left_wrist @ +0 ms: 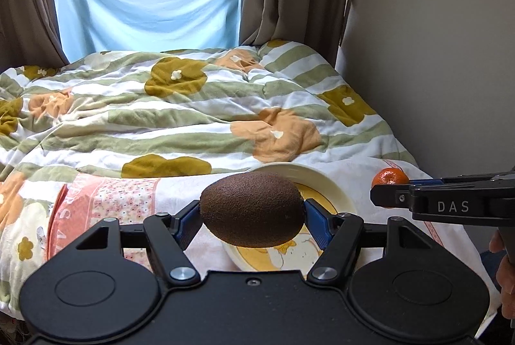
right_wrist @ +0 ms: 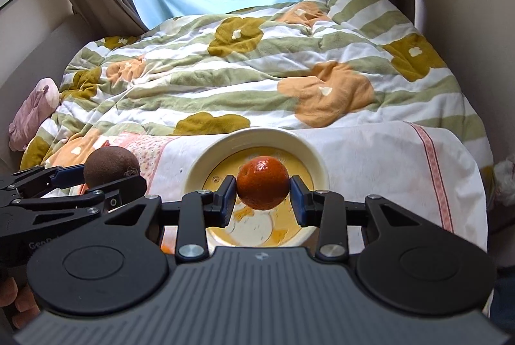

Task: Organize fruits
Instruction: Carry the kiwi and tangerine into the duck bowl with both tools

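My left gripper is shut on a brown kiwi and holds it above the near left part of a cream bowl with a yellow inside. My right gripper is shut on an orange mandarin and holds it over the middle of the same bowl. The bowl stands on a white cloth on the bed. The kiwi and left gripper show at the left of the right wrist view. The mandarin and right gripper show at the right of the left wrist view.
A white cloth with a pink stripe covers the bed's near end. A green-striped flowered duvet lies behind the bowl. A wall runs along the right. A pink soft toy lies at the bed's left edge. Curtains and a window are at the back.
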